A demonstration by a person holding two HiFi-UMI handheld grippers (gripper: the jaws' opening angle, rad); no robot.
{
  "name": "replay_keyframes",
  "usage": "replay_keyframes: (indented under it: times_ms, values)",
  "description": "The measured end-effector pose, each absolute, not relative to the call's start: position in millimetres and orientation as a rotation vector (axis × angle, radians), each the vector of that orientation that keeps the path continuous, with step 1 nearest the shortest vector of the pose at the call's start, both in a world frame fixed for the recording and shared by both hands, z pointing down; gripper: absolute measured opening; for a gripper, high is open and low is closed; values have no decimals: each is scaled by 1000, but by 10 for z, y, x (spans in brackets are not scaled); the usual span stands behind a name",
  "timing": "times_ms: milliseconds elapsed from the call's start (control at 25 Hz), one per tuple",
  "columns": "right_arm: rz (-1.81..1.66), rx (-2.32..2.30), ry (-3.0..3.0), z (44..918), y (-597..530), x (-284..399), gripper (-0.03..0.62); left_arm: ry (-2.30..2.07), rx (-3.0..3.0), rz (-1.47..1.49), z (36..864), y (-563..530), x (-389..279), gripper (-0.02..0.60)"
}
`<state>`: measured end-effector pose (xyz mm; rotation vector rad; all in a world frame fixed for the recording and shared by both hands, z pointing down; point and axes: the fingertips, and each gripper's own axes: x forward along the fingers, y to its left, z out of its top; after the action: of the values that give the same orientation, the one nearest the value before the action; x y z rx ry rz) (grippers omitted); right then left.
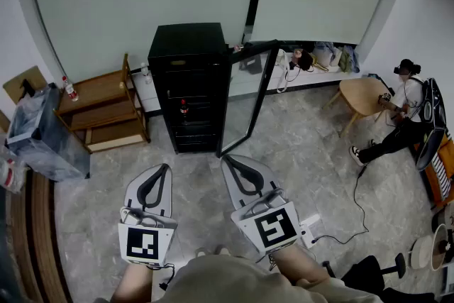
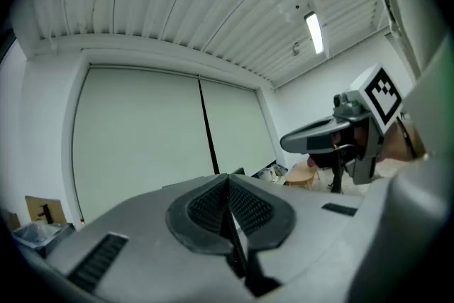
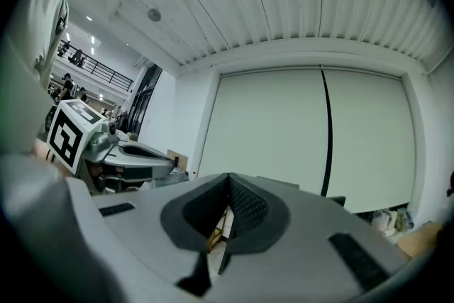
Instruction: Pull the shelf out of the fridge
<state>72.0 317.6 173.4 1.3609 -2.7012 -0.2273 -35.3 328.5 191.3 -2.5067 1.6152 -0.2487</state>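
The black fridge (image 1: 186, 57) stands at the far edge of the grey floor (image 1: 319, 167), against the wall, with its door (image 1: 250, 96) swung open to the right. The shelf (image 1: 193, 121) sits inside the fridge, a small bottle (image 1: 184, 108) standing on it. The left gripper (image 1: 164, 167) and the right gripper (image 1: 227, 161) hover over the near middle of the floor, well apart from the fridge, each with jaws pressed together on nothing

Left tongs (image 1: 163, 168), right tongs (image 1: 227, 161): pale grey moulded shells, black loop-shaped inlay on top, black ribbed pads (image 2: 250, 206). Marker cube (image 1: 275, 227) at rear of each: white faces, black square pattern. Wearer: khaki garment (image 1: 227, 282).
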Motion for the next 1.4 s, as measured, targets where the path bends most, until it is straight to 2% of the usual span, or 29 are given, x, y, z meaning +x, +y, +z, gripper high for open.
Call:
replay_keyframes:
  times_ms: [1400]
  values:
    - [-42, 1296, -2790, 2198, 3152, 1167, -5, 1680, -2472, -302, 2094, 3312, 28, 6]
